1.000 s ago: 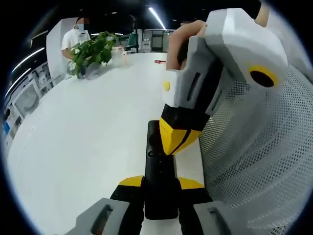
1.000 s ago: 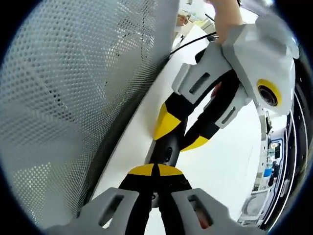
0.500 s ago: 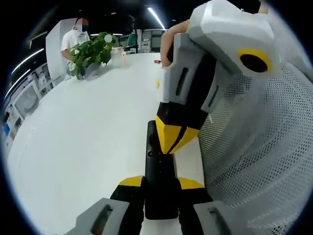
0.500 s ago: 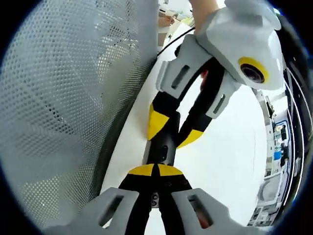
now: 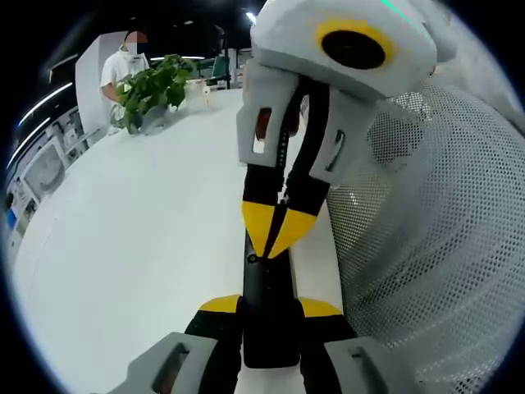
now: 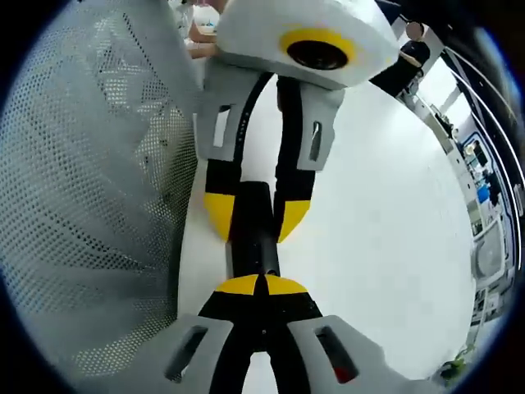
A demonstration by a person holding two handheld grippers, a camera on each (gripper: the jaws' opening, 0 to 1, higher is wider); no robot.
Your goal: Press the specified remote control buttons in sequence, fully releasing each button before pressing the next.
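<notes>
Black remote control (image 5: 267,304) is lying lengthwise on the white desk (image 5: 139,246) in the left gripper view, its near end sitting between the fingers of the left gripper (image 5: 269,310), which are clamping it from both sides just beside a perforated white mesh bin (image 5: 435,246). Right gripper (image 5: 277,232) is coming in from the far side with its yellow-tipped fingers pinched together, the tip pointing down at a spot on the remote's upper face. Looks like a press is under way, but actual contact is too small to tell. How many buttons of the sequence are done is not readable; nothing in view signals a final state. Button labels are not visible, the remote's far end is covered by the right gripper. A potted plant (image 5: 152,86) and a person (image 5: 123,61) are sitting far off at the desk's far end.

In the right gripper view, the right gripper (image 6: 261,287) is showing fingers closed tip to tip, resting over the remote control (image 6: 253,238). Left gripper (image 6: 254,215) is facing in from the top, fingers straddling the remote's sides. Mesh bin (image 6: 90,205) is taking up the left side. The pressed button is hidden under the fingertips, so depth of press cannot be judged.
</notes>
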